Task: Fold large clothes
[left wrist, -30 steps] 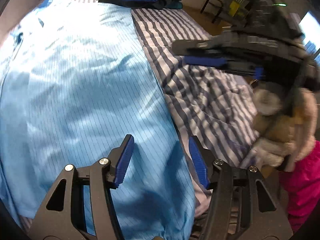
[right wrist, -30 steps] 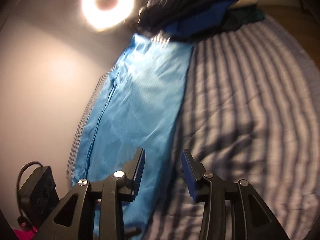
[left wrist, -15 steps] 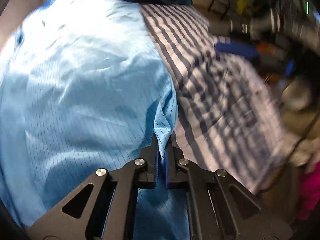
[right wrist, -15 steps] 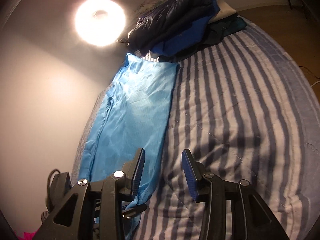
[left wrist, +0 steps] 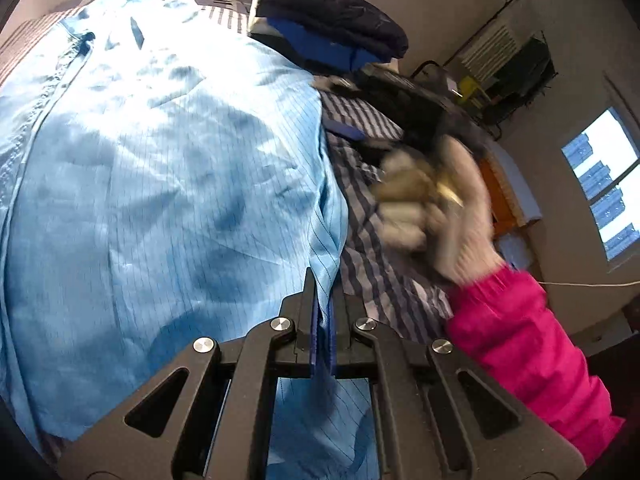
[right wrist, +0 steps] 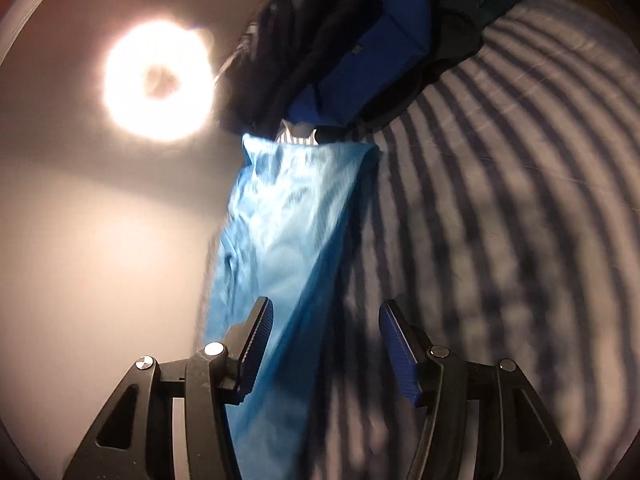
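Note:
A large light blue garment (left wrist: 160,184) with thin dark lines lies spread on a striped bed cover (left wrist: 372,272). My left gripper (left wrist: 323,300) is shut on the garment's right edge near its lower end and lifts it slightly. In the right wrist view the garment (right wrist: 292,240) runs along the bed's left side. My right gripper (right wrist: 326,344) is open and empty, low over the garment's right edge, and appears blurred in the left wrist view (left wrist: 400,96).
A pile of dark and royal blue clothes (right wrist: 352,48) sits at the head of the bed, also in the left wrist view (left wrist: 332,20). A wall with a ring light (right wrist: 158,80) runs along the left. A pink-sleeved arm (left wrist: 520,340) is at the right.
My left gripper closed on the garment's right edge and raised it. My right gripper opened wider and moved down toward the garment's edge, closer to the clothes pile.

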